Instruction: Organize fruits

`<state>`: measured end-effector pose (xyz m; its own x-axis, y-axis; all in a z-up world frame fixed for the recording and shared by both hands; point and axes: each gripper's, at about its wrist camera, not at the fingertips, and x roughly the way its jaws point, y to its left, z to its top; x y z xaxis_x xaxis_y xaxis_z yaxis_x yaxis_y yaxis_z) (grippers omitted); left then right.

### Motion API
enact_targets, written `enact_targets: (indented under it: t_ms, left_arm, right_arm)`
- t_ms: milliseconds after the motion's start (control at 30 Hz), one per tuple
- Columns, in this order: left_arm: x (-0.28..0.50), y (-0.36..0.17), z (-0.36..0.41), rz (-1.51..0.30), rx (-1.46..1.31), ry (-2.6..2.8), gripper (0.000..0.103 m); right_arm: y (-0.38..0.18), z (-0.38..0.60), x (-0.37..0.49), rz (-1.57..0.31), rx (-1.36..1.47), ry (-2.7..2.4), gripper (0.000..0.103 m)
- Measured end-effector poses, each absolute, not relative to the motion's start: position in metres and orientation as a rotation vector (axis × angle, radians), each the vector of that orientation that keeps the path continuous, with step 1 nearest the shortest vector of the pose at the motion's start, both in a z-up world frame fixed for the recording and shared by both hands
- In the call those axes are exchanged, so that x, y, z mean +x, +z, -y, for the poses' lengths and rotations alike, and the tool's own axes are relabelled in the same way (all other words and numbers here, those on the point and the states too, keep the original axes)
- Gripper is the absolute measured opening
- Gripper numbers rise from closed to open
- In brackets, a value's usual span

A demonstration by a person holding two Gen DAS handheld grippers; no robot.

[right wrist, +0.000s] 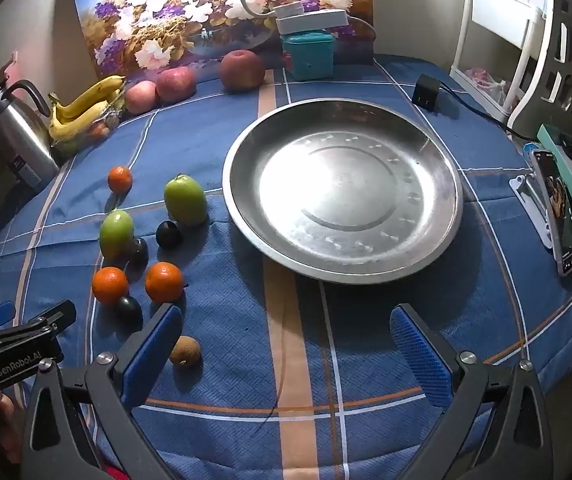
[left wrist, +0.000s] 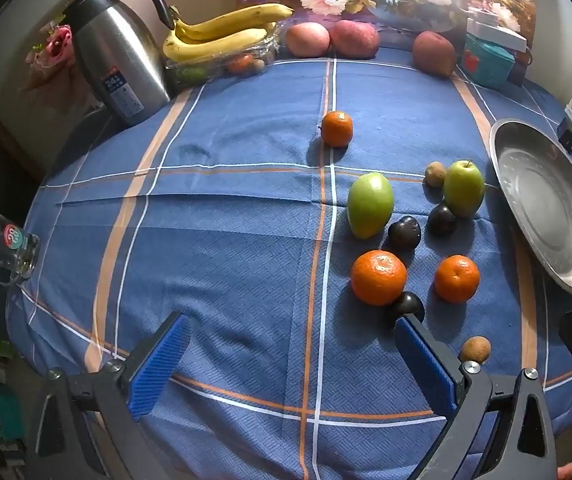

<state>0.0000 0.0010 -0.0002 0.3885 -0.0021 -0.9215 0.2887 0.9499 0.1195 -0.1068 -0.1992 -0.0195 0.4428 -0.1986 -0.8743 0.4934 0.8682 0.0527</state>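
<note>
Loose fruit lies on the blue checked tablecloth: three oranges (left wrist: 378, 277), two green apples (left wrist: 370, 204), three dark plums (left wrist: 404, 232) and two small brown kiwis (left wrist: 475, 349). An empty steel plate (right wrist: 438, 168) sits to their right. My left gripper (left wrist: 294, 364) is open and empty, low over the cloth, its right finger just in front of a plum (left wrist: 408, 305). My right gripper (right wrist: 286, 354) is open and empty in front of the plate, its left finger beside a kiwi (right wrist: 185, 351).
At the table's back stand a steel thermos (left wrist: 120, 60), bananas (left wrist: 222, 36) on a clear tray, three red apples (left wrist: 308, 39), a teal box (right wrist: 308, 54) and a flower painting. A glass mug (left wrist: 10, 250) sits at the left edge. A charger (right wrist: 426, 92) and phone (right wrist: 558, 212) lie right.
</note>
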Motion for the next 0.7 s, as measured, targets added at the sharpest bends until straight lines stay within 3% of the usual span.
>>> enact_targets:
  t_ms: [700]
  left_arm:
    - [0.0000, -0.0002, 0.0000, -1.161, 0.280, -0.184, 0.103]
  right_arm:
    - [-0.0214, 0.1977, -0.1063, -1.025, 0.303, -0.420, 0.103]
